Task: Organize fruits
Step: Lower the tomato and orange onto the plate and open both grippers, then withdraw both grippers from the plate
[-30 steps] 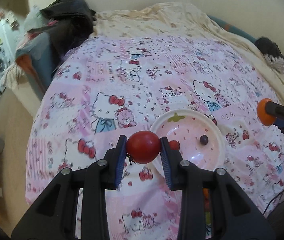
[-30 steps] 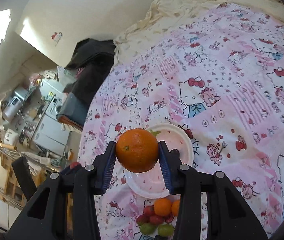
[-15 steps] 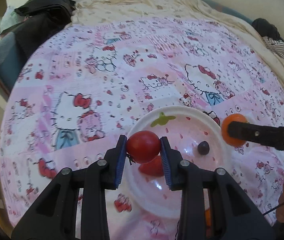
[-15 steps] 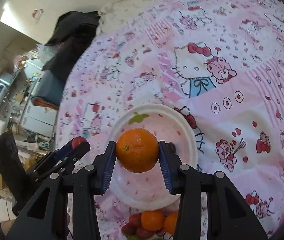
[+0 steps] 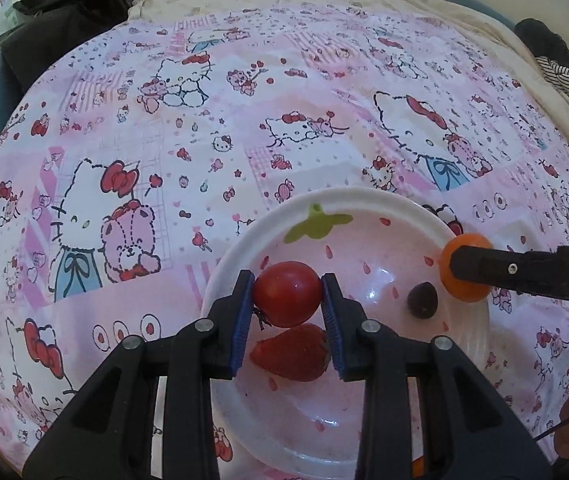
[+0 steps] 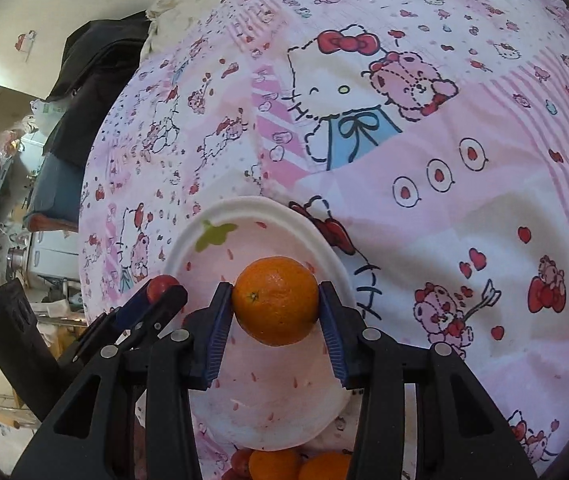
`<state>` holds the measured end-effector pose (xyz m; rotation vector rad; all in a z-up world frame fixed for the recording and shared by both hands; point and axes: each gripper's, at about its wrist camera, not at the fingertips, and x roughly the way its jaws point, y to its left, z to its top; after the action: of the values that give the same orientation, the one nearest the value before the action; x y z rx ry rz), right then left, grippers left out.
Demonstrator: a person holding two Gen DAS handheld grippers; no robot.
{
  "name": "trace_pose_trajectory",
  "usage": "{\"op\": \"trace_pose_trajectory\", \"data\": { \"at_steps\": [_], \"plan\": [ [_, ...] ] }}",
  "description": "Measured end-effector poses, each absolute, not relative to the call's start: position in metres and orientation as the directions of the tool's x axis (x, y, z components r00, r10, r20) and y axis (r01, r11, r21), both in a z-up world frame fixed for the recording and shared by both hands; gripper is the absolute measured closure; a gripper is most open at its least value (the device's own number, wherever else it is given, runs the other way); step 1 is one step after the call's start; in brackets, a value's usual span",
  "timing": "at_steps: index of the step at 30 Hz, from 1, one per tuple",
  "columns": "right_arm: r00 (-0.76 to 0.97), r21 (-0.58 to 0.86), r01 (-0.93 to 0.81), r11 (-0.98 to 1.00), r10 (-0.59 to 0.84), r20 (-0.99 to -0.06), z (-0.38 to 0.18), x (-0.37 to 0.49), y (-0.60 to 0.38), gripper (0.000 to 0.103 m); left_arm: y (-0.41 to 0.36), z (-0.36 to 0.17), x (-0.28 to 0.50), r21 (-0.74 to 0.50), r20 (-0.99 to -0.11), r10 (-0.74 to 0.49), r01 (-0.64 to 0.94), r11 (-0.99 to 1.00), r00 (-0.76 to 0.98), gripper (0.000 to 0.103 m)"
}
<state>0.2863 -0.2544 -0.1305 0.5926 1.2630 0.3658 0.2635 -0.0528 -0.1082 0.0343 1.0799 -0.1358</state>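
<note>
Both grippers have been brought in over the plate [image 5: 336, 204] since the earlier frames, where it lay farther ahead of them. The left gripper [image 5: 287, 296] is clamped on a red tomato [image 5: 287, 294], held above the plate's near-left part, directly over a strawberry [image 5: 290, 354] already lying there. A dark grape [image 5: 422, 299] is seen resting toward the plate's right edge. The right gripper [image 6: 276, 308] is closed around an orange [image 6: 275, 306], which is carried above the plate's middle in the right wrist view and appears at the plate's right rim in the left wrist view. More fruit, oranges [image 6: 274, 465] among it, is glimpsed on the bedspread [image 5: 164, 120] just beyond the plate's near edge. Judging from this, both fruits are placed for release; the tomato may be better lowered beside the strawberry than onto it.
</note>
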Motion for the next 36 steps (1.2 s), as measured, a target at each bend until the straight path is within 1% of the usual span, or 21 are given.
{"op": "trace_pose_trajectory", "data": {
  "at_steps": [5,7,8,9,10,11,12,13,15,17,18,23,28,36],
  "plan": [
    [0.268,0.610,0.061,0.790,0.576,-0.772,-0.132,0.287,-0.251,0.057,-0.054,-0.113,0.266,-0.038,-0.892,-0.091,0.128,0.991,0.443,0.073],
    [0.268,0.618,0.049,0.785,0.586,-0.765,-0.130,0.287,-0.249,0.057,-0.054,-0.114,0.266,-0.038,-0.896,-0.088,0.123,0.992,0.435,0.070],
    [0.268,0.623,0.046,0.781,0.592,-0.760,-0.128,0.287,-0.248,0.054,-0.055,-0.114,0.265,-0.036,-0.896,-0.086,0.123,0.992,0.435,0.057],
    [0.273,0.630,0.045,0.775,0.597,-0.754,-0.127,0.287,-0.248,0.048,-0.055,-0.113,0.264,-0.039,-0.894,-0.091,0.126,0.991,0.440,0.043],
    [0.278,0.635,0.045,0.771,0.601,-0.749,-0.125,0.287,-0.248,0.046,-0.056,-0.111,0.263,-0.041,-0.890,-0.094,0.127,0.991,0.446,0.038],
    [0.285,0.640,0.043,0.767,0.605,-0.744,-0.123,0.287,-0.249,0.041,-0.057,-0.110,0.262,-0.042,-0.887,-0.098,0.132,0.990,0.451,0.031],
    [0.293,0.643,0.040,0.765,0.606,-0.739,-0.120,0.287,-0.250,0.036,-0.058,-0.108,0.261,-0.039,-0.885,-0.100,0.140,0.989,0.454,0.027],
    [0.299,0.641,0.038,0.767,0.603,-0.740,-0.117,0.286,-0.251,0.033,-0.059,-0.106,0.259,-0.030,-0.884,-0.095,0.148,0.988,0.457,0.027],
    [0.327,0.635,0.027,0.772,0.593,-0.736,-0.109,0.285,-0.253,0.020,-0.061,-0.102,0.258,-0.019,-0.881,-0.089,0.154,0.988,0.464,0.027],
    [0.363,0.607,0.001,0.794,0.566,-0.741,-0.099,0.283,-0.254,0.012,-0.061,-0.097,0.256,-0.006,-0.878,-0.079,0.155,0.988,0.473,0.026],
    [0.381,0.592,-0.006,0.806,0.549,-0.744,-0.094,0.282,-0.255,0.010,-0.061,-0.093,0.255,-0.003,-0.875,-0.079,0.157,0.988,0.477,0.026],
    [0.438,0.587,-0.019,0.809,0.534,-0.723,-0.075,0.276,-0.259,0.010,-0.058,-0.078,0.247,0.005,-0.864,-0.072,0.151,0.988,0.498,0.026],
    [0.489,0.578,-0.037,0.815,0.519,-0.701,-0.053,0.264,-0.264,0.010,-0.045,-0.057,0.235,-0.015,-0.843,-0.062,0.092,0.996,0.534,0.026],
    [0.551,0.524,-0.094,0.846,0.483,-0.681,-0.021,0.231,-0.263,0.010,-0.031,-0.023,0.204,-0.034,-0.800,-0.065,0.063,0.997,0.596,0.026]
  ]
}}
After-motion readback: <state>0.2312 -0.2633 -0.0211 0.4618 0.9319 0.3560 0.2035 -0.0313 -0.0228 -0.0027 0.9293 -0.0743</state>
